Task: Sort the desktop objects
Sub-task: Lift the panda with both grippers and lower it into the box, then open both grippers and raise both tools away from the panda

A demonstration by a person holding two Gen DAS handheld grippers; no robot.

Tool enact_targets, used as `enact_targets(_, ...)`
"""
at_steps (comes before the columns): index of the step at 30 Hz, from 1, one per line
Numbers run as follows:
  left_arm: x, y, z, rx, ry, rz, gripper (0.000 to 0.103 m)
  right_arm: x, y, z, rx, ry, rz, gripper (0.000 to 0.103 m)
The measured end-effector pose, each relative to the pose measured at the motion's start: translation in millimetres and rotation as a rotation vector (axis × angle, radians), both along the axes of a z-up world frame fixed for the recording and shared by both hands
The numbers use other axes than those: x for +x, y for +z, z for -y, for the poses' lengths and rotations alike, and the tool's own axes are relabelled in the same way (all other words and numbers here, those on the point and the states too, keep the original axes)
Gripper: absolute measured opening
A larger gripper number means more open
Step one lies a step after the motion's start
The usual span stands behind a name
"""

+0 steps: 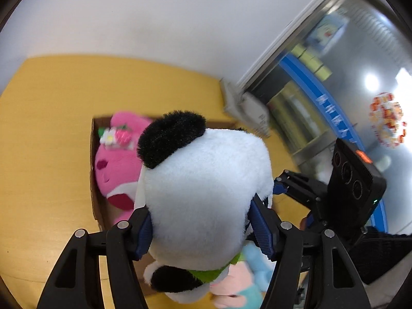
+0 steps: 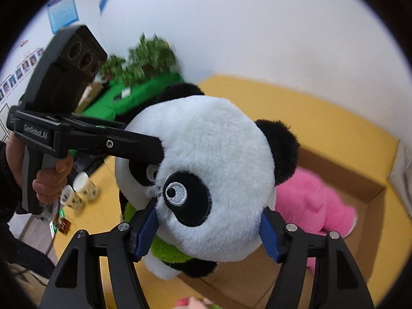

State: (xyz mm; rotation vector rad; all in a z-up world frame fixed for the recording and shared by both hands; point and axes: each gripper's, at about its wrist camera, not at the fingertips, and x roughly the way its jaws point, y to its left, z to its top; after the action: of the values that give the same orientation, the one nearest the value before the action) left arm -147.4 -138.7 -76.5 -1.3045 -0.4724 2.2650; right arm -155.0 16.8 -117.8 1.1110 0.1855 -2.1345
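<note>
My left wrist camera looks down along its hand-held gripper (image 1: 203, 225), very close to the panda plush (image 1: 206, 193), facing the yellow worktop (image 1: 51, 108) and the cardboard box (image 1: 94, 170). My right wrist camera sits just as near the panda's face, and it sees the left hand-held gripper from the side. Both views share panda, box, pink plush (image 1: 116, 167) and worktop.

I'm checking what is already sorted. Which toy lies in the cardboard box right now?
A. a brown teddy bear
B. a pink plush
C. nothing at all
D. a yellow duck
B: a pink plush lies inside the cardboard box, while the panda plush is held above it between both grippers.
</note>
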Motion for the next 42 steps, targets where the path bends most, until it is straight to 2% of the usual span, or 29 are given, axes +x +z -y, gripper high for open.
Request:
enact_targets(4,-20.6,-76.8,-2.5,-0.076,0.022,0.162,0.072,-18.8,-73.9,10.9,0.053,0.004,0.173,0.068)
enact_targets(6,-20.0,-94.3,-4.0,-0.107,0.015,0.181,0.075,-19.1,-93.7,16.7,0.074,0.006,0.213,0.069)
enact_targets(8,-18.5,-101.7,-3.4,-0.123,0.005,0.181,0.08,-20.8,-101.9,17.5,0.07,0.002,0.235,0.076)
enact_targets(10,-17.4,-102.0,-2.5,-0.127,0.001,0.18,0.083,-20.6,-101.1,13.9,0.065,0.004,0.238,0.079)
enact_targets(13,-15.4,-95.1,-1.1,-0.124,0.002,0.175,0.083,-5.5,-75.3,-4.1,0.061,0.012,0.189,0.079)
enact_targets(15,-7.9,-83.6,0.9,-0.138,0.016,0.157,0.083,-3.2,-49.4,-22.3,0.001,-0.005,0.149,0.079)
enact_targets(18,10.4,-67.6,11.2,-0.131,0.054,0.135,0.081,-28.2,-16.7,-40.1,-0.119,-0.062,0.122,0.078)
enact_targets(20,18.3,-59.0,13.9,-0.13,0.067,0.118,0.081,-46.4,-7.7,-38.0,-0.154,-0.077,0.113,0.061)
enact_targets(21,19.7,-55.0,13.1,-0.133,0.068,0.109,0.081,-53.5,-10.2,-28.5,-0.142,-0.068,0.115,0.056)
enact_targets(23,22.5,-46.9,11.4,-0.138,0.07,0.092,0.081,-63.8,-29.8,7.2,-0.058,-0.014,0.14,0.029)
enact_targets(27,28.1,-30.7,8.2,-0.149,0.074,0.058,0.081,-63.5,-72.1,38.2,0.039,-0.003,0.18,0.029)
enact_targets(30,32.3,-18.6,5.7,-0.156,0.077,0.032,0.081,-65.0,-76.0,33.8,0.042,-0.054,0.215,0.031)
enact_targets(33,35.1,-9.9,1.3,-0.167,0.082,0.011,0.082,-60.3,-58.4,23.3,0.078,-0.077,0.21,0.041)
enact_targets(36,36.9,-5.9,-3.2,-0.168,0.113,0.007,0.084,-54.0,-26.3,-0.8,0.023,-0.176,0.185,0.065)
enact_targets(37,41.4,-4.6,-3.3,-0.173,0.124,0.003,0.088,-49.2,-14.8,-10.2,0.007,-0.211,0.169,0.077)
enact_targets(40,51.9,4.5,-11.7,-0.212,0.166,-0.023,0.097,-27.1,14.1,-39.2,0.003,-0.309,0.11,0.084)
enact_targets(42,60.1,13.3,-17.9,-0.224,0.21,-0.04,0.103,-7.6,28.2,-55.0,0.047,-0.361,0.065,0.095)
